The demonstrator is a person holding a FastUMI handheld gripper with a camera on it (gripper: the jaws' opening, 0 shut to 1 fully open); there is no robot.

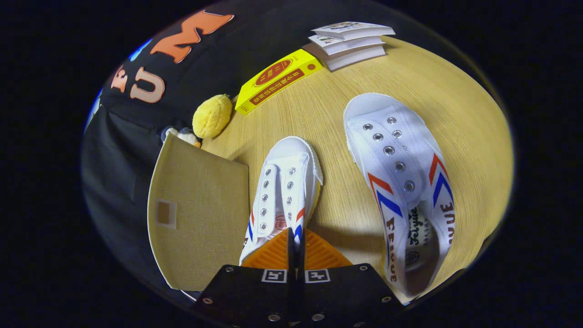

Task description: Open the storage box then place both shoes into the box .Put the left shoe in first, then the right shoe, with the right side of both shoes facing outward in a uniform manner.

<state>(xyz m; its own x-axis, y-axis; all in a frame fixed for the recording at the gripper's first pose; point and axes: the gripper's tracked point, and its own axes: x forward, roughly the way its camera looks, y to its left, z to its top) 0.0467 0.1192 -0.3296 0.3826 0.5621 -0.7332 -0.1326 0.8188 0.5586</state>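
Here we hold the gripper (295, 248) pinching one shoe's (284, 191) side wall beside the storage box (200, 214); next, we judge, it goes inside.

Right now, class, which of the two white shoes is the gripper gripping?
The shoe beside the tan storage box: the gripper is closed on that shoe. The other shoe lies apart on the table, untouched.

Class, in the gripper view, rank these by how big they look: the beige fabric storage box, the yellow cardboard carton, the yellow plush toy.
1. Beige fabric storage box, largest, though it sits nearest the camera.
2. Yellow cardboard carton.
3. Yellow plush toy, smallest.
The jaws are shut on the white canvas shoe held between them.
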